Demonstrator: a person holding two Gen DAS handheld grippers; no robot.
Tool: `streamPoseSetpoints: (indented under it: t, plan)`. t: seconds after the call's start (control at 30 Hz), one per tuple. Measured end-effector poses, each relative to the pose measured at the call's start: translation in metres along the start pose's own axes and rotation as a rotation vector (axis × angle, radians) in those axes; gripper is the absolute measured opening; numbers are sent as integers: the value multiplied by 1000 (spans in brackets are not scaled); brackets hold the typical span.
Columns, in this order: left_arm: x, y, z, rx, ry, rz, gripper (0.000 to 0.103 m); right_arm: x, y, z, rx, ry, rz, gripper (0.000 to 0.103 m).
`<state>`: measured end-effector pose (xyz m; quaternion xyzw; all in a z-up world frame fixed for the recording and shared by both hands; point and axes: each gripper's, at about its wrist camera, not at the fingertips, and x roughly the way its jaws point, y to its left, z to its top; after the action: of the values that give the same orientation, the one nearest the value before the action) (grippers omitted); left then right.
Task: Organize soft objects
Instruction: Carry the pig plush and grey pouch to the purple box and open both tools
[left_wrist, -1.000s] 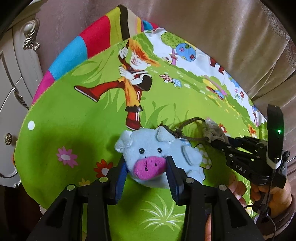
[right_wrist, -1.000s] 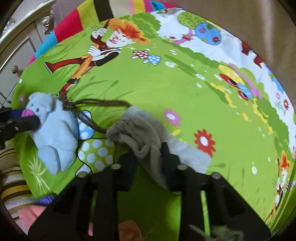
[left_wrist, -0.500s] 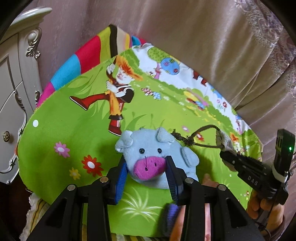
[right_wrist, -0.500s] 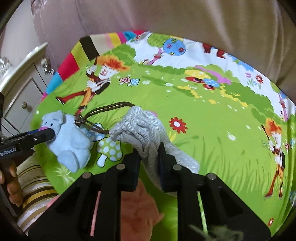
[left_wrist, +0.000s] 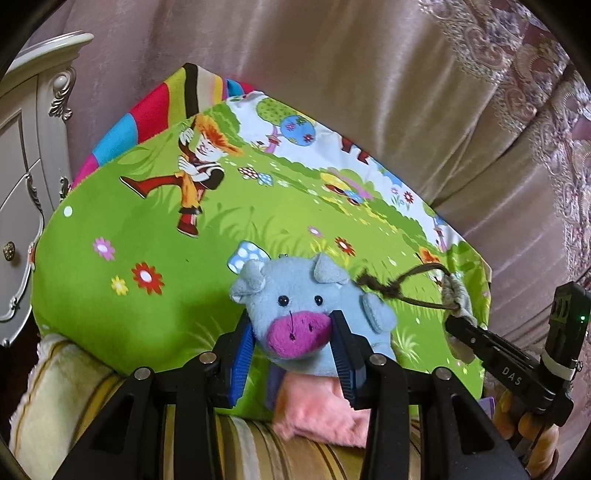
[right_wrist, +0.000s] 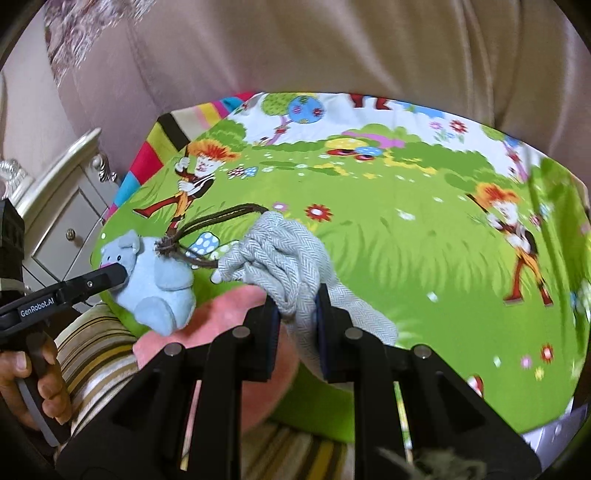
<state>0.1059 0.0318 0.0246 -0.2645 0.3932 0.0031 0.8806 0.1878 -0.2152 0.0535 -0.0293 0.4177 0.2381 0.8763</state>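
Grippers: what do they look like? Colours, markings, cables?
Both are black, with skeletal cut-out finger arms and silver screw heads. The left gripper has ribbed blue pads and "GenRobot.AI" on its side. The right gripper reads "DAS", with a lit green LED and a thin black cable.

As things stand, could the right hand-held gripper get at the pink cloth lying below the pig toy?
Probably not yet. The right hand-held gripper is shut on the grey pouch, so nothing is free to take the pink cloth, though it lies close and uncovered.

The soft pink plush cloth (left_wrist: 317, 413) lay half hidden beneath the left gripper (left_wrist: 293, 334); the white carved wooden cabinet (left_wrist: 22, 192) was cut off at the edge.
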Motion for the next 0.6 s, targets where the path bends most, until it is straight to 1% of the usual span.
streamPoseSetpoints:
  t: [0.27, 0.43, 0.6]
  plan:
    - [-15, -28, -23, 52, 12, -33, 41, -47, -29, -38, 75, -20, -46, 21]
    - [-17, -56, -39, 106, 39, -70, 41, -79, -49, -60, 128, -37, -62, 21]
    - [-18, -90, -58, 166, 72, -113, 41, -108, -63, -77, 151, -63, -84, 21]
